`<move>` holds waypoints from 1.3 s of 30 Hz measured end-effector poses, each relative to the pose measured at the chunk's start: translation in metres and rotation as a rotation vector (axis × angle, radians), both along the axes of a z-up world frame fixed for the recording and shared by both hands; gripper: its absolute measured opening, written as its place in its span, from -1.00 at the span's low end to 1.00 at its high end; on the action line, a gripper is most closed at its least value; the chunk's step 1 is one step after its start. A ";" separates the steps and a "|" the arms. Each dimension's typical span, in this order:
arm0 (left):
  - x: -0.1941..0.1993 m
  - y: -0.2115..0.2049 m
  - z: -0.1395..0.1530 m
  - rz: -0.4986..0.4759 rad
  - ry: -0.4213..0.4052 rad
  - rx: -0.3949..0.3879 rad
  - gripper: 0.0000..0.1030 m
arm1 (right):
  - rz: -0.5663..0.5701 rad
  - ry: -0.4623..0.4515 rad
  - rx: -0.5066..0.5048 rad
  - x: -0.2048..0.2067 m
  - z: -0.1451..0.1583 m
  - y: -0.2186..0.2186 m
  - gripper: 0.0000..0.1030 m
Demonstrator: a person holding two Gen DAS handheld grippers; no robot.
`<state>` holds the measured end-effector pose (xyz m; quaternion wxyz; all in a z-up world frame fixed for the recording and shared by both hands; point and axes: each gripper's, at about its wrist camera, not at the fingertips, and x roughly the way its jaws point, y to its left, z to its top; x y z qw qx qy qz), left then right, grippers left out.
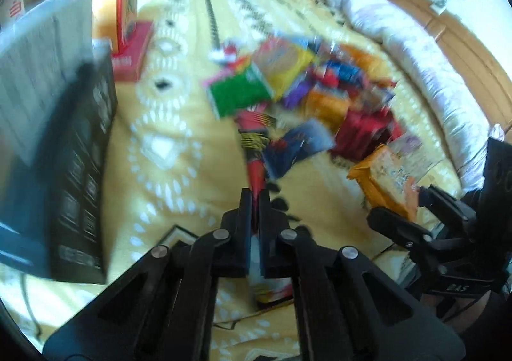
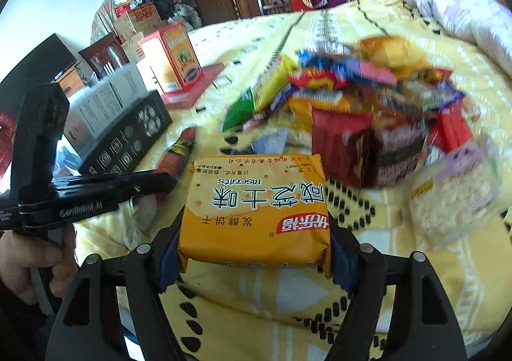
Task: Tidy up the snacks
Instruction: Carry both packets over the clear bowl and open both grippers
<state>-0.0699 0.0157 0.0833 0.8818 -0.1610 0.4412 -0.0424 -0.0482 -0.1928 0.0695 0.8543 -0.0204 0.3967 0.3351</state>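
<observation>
The left gripper point(image 1: 255, 198) points forward and steeply down, its two black fingers point(image 1: 245, 210) drawn almost together, clamped on the end of a long, thin red-and-yellow snack packet point(image 1: 256, 150) — the blur makes it hard to say how firmly. In the right wrist view a hand point(image 2: 30, 265) grasps that gripper's grey handle, fingers curled round it. The right gripper point(image 2: 254, 242) also tilts downward — its jaws stand wide, blue-faced pads point(image 2: 169, 258) pressed against both sides of a flat orange biscuit packet point(image 2: 256, 210), which it holds clear of the bedding.
</observation>
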 end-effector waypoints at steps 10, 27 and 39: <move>-0.030 0.046 0.060 0.090 -0.133 -0.053 -0.93 | 0.059 -0.104 0.020 -0.004 0.054 0.035 0.51; -0.170 0.251 0.120 0.616 -0.294 -0.028 -0.93 | 0.460 -0.195 0.156 -0.057 0.158 0.256 0.51; -0.201 0.292 0.093 0.694 -0.210 -0.088 -0.89 | 0.663 -0.094 0.056 -0.128 0.112 0.387 0.54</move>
